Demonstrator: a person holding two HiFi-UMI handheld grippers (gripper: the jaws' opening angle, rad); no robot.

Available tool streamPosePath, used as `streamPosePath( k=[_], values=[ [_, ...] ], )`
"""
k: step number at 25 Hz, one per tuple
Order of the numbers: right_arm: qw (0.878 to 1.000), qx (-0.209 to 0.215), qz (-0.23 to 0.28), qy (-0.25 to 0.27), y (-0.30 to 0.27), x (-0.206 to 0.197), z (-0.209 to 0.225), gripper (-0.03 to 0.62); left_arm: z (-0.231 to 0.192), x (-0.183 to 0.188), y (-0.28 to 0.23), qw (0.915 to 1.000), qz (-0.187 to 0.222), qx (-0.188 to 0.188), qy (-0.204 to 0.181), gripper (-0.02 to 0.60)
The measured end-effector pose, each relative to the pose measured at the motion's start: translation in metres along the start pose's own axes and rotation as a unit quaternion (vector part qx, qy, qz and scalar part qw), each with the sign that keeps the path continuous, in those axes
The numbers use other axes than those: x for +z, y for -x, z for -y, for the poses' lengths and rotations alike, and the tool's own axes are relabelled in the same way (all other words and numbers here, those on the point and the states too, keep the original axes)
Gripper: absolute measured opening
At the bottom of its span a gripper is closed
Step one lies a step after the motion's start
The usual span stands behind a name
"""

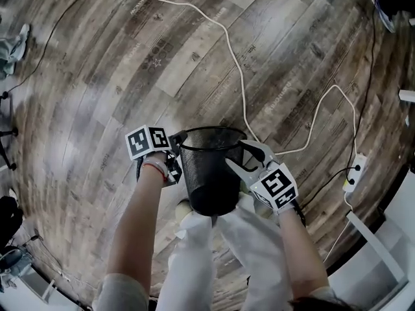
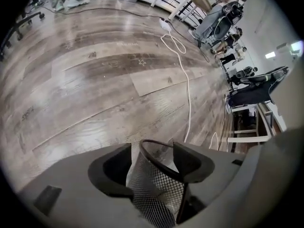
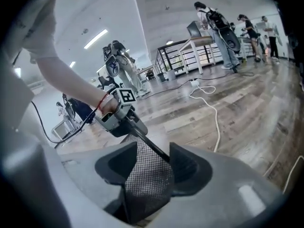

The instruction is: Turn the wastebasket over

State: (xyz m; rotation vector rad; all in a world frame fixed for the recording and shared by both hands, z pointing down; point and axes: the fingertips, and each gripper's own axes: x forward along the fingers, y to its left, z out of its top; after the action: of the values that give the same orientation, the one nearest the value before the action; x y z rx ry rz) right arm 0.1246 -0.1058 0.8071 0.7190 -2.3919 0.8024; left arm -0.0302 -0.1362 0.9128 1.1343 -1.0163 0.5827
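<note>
Left claw (image 2: 151,161): jaws spread wide, straddling the wastebasket (image 1: 209,173) rim. The mesh wall sits between them, unpinched.
Right claw (image 3: 148,164): likewise parted across the opposite rim, gripping nothing.
Wastebasket: upright, mouth up, on the floor (image 1: 130,63).
Step in hand: we judge both claws should close squarely on the rim before tipping, with the grips kept opposite so it turns evenly.

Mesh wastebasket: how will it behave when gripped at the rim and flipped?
Probably light: the wastebasket is open mesh, see-through in both gripper views. Walls likely flex a little, though the solid rim should stiffen it. It looks tall with a narrower base, so it may tip.
</note>
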Motion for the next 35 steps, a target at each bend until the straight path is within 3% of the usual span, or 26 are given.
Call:
streamPosePath(
  k=[4, 6, 9, 11, 14, 16, 19, 23, 29, 35],
  values=[
    [1.0, 0.022, 0.001, -0.005, -0.008, 0.003, -0.006, 0.201, -0.002, -0.007, -0.009, 0.9975, -0.064, -0.03, 0.004, 0.27],
    [1.0, 0.031, -0.002, 0.005, -0.009, 0.002, -0.007, 0.204, -0.004, -0.012, -0.012, 0.9936, -0.106, -0.035, -0.014, 0.27],
    [0.999, 0.033, 0.0, 0.005, -0.009, 0.001, -0.003, 0.204, -0.013, -0.03, -0.015, 0.9821, -0.181, -0.013, -0.049, 0.267],
    [0.999, 0.031, 0.004, -0.007, -0.006, 0.001, 0.002, 0.204, -0.019, -0.042, -0.016, 0.9745, -0.218, 0.003, -0.052, 0.201],
    [0.999, 0.033, 0.001, -0.017, -0.003, -0.004, 0.002, 0.204, -0.027, -0.048, -0.014, 0.9712, -0.232, 0.028, -0.044, 0.163],
    [0.999, 0.031, 0.002, -0.032, 0.001, -0.005, 0.001, 0.204, -0.032, -0.052, -0.008, 0.9675, -0.24, 0.047, -0.065, 0.152],
    [0.995, 0.016, 0.023, -0.095, 0.009, -0.002, 0.004, 0.204, -0.031, -0.058, 0.003, 0.9646, -0.235, 0.061, -0.102, 0.14],
    [0.973, -0.03, 0.054, -0.222, 0.022, 0.001, 0.013, 0.204, -0.019, -0.063, 0.022, 0.9677, -0.195, 0.06, -0.148, 0.112],
    [0.964, -0.092, -0.05, -0.243, 0.032, -0.032, -0.003, 0.204, -0.004, -0.079, 0.053, 0.971, -0.122, 0.054, -0.198, 0.078],
    [0.933, -0.147, -0.092, -0.316, 0.044, -0.054, -0.013, 0.204, -0.002, -0.094, 0.079, 0.9733, -0.079, 0.038, -0.212, 0.074]
  ],
)
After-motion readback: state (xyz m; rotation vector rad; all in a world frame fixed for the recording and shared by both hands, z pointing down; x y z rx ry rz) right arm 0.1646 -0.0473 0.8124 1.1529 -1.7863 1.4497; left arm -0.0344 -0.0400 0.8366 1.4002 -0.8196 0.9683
